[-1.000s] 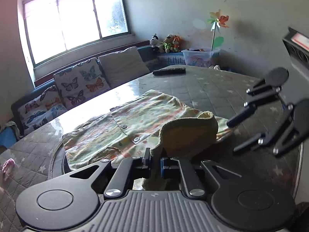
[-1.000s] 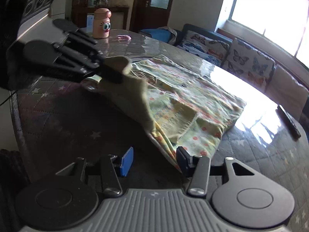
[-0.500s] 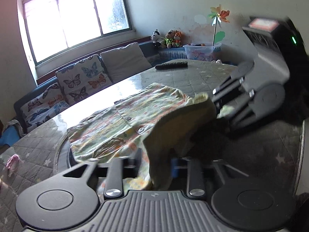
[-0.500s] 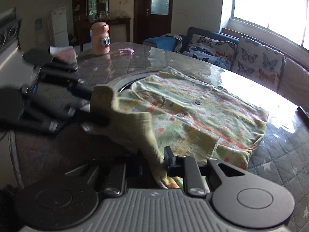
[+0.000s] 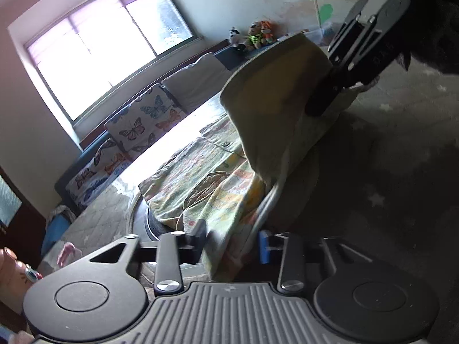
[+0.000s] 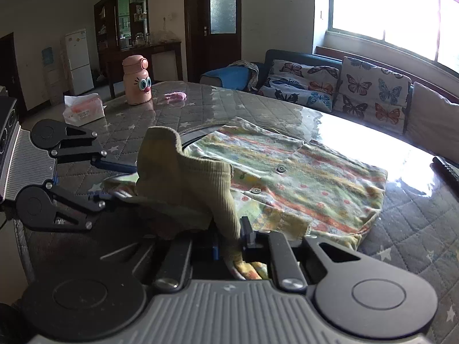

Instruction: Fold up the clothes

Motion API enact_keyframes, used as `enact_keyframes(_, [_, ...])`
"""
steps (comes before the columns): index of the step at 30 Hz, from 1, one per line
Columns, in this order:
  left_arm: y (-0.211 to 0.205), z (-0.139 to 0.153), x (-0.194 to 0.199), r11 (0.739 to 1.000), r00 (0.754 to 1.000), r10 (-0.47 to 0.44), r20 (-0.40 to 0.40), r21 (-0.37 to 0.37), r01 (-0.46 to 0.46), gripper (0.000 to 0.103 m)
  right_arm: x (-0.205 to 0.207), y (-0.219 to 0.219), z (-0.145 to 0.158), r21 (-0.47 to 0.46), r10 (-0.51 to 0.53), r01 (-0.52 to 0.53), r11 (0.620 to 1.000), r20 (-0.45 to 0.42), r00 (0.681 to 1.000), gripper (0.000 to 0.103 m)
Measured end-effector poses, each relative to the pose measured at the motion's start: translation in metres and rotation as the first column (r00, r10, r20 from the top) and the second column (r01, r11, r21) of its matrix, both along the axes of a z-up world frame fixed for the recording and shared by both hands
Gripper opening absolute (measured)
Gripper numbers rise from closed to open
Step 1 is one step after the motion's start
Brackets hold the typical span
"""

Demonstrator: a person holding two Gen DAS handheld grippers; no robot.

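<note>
A small patterned yellow-green shirt with snap buttons lies on the quilted round table; it also shows in the left wrist view. Its olive ribbed cuff end is lifted off the table. My right gripper is shut on this fabric near the hem. My left gripper stands open with cloth hanging loose between its fingers; it also shows in the right wrist view, open beside the raised cuff. The right gripper shows in the left wrist view, pinching the lifted cloth.
A pink bottle with a face, a tissue pack and a small pink item sit at the table's far side. A remote lies at the right. A sofa with butterfly cushions stands under the window.
The right gripper closed on the shirt edge and lifted it. The left gripper, shut on the cuff a second ago, has opened, and its camera has tilted.
</note>
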State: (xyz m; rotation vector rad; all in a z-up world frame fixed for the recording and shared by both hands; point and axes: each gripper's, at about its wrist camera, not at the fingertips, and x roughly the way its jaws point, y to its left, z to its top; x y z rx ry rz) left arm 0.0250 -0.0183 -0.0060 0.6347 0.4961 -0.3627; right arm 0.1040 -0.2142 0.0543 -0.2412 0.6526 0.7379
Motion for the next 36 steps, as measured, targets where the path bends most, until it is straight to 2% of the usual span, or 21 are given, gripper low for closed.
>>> enact_keyframes(2, [0.003, 0.0, 0.0, 1.0, 1.0, -0.013, 0.005, 0.014, 0.013, 0.012, -0.004, -0.002, -0.001, 0.017, -0.009, 0.009, 1.0, 0.001, 1.0, 0.01])
enact_keyframes(4, [0.006, 0.008, -0.008, 1.0, 1.0, -0.017, 0.006, -0.014, 0.017, 0.009, -0.01, -0.004, 0.001, 0.026, -0.012, 0.012, 1.0, 0.018, 1.0, 0.009])
enact_keyframes(11, [0.014, 0.039, -0.043, 0.993, 0.999, -0.038, 0.002, -0.112, 0.038, 0.007, -0.048, -0.02, 0.028, 0.07, 0.024, -0.027, 0.997, 0.043, 0.999, 0.009])
enact_keyframes(16, [0.017, 0.067, -0.094, 0.984, 0.997, -0.068, -0.041, -0.166, 0.06, 0.007, -0.091, -0.033, 0.053, 0.083, 0.087, -0.089, 0.992, 0.029, 0.996, 0.009])
enact_keyframes(19, [0.02, 0.08, -0.113, 0.977, 0.994, -0.082, -0.077, -0.204, 0.065, 0.007, -0.111, -0.036, 0.064, 0.083, 0.115, -0.116, 0.99, 0.025, 0.993, 0.009])
enact_keyframes(21, [0.019, 0.083, -0.114, 0.978, 0.993, -0.084, -0.081, -0.197, 0.067, 0.007, -0.114, -0.036, 0.068, 0.086, 0.12, -0.121, 0.989, 0.019, 0.993, 0.008])
enact_keyframes(25, [0.018, 0.088, -0.09, 0.974, 0.994, -0.059, -0.095, -0.222, 0.036, 0.007, -0.1, -0.036, 0.068, 0.098, 0.1, -0.1, 0.99, 0.004, 0.995, 0.008])
enact_keyframes(29, [0.017, 0.09, -0.05, 0.971, 0.995, -0.029, -0.093, -0.238, 0.006, 0.007, -0.057, -0.034, 0.069, 0.114, 0.058, -0.055, 0.992, -0.023, 0.998, 0.008])
enact_keyframes(33, [0.018, 0.087, 0.0, 0.964, 0.99, 0.005, -0.139, -0.264, -0.042, 0.007, -0.009, -0.031, 0.066, 0.107, 0.039, -0.032, 0.994, -0.064, 0.997, 0.008])
enact_keyframes(36, [0.018, 0.073, 0.035, 0.964, 0.981, 0.033, -0.189, -0.253, -0.081, 0.007, 0.028, -0.024, 0.053, 0.083, 0.013, -0.005, 0.997, -0.092, 0.996, 0.008])
